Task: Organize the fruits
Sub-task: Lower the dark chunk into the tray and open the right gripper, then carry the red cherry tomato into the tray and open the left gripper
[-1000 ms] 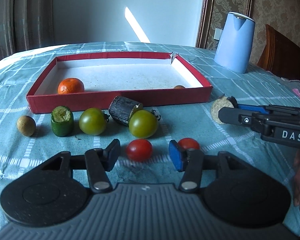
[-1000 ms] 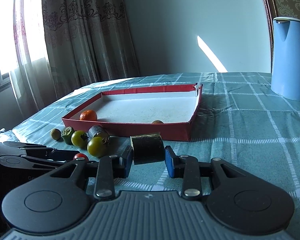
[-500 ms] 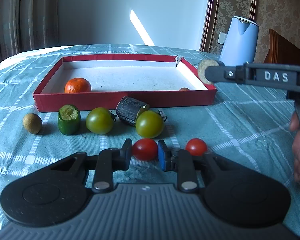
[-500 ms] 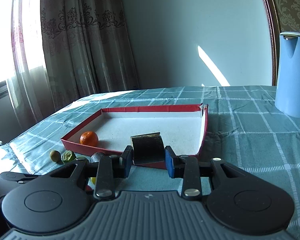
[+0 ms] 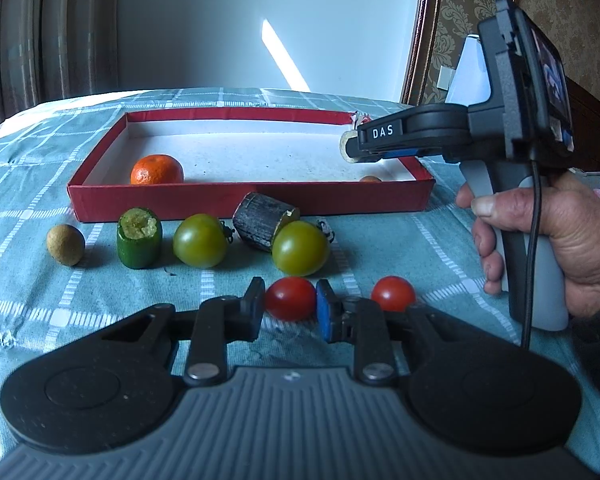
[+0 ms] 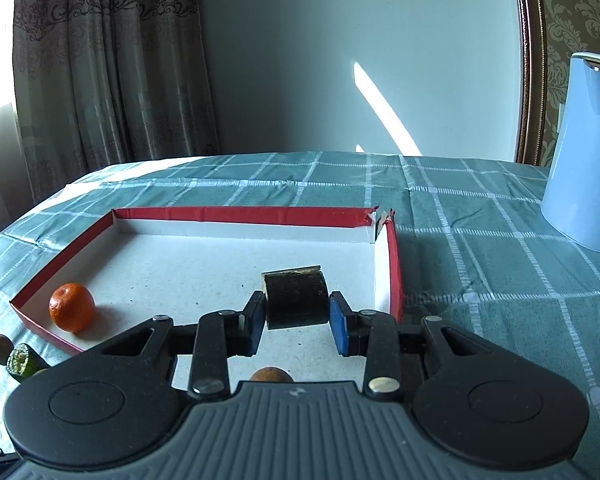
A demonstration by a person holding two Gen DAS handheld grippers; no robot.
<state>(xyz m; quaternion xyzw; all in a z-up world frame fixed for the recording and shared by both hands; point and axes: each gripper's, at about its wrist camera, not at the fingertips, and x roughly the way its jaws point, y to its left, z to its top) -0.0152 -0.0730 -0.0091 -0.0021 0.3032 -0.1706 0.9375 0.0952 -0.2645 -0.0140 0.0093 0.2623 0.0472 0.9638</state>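
My left gripper (image 5: 290,308) is shut on a red cherry tomato (image 5: 291,298) resting on the checked cloth. A second red tomato (image 5: 393,293) lies just to its right. In front stand two green tomatoes (image 5: 199,240), a cut green piece (image 5: 139,237), a dark chunk (image 5: 260,222) and a small brown fruit (image 5: 65,244). My right gripper (image 6: 296,316) is shut on a dark cylindrical chunk (image 6: 295,298), held above the right part of the red box (image 6: 236,215). An orange (image 6: 71,307) and a small brown fruit (image 6: 271,374) lie inside the box.
A blue kettle (image 6: 588,176) stands on the table to the right of the box. A hand (image 5: 556,236) holds the right gripper's handle at the right of the left wrist view. Curtains hang behind the table on the left.
The left jaws closed onto the red tomato. The right gripper carried its dark chunk from the cloth in front of the box to above the box's interior.
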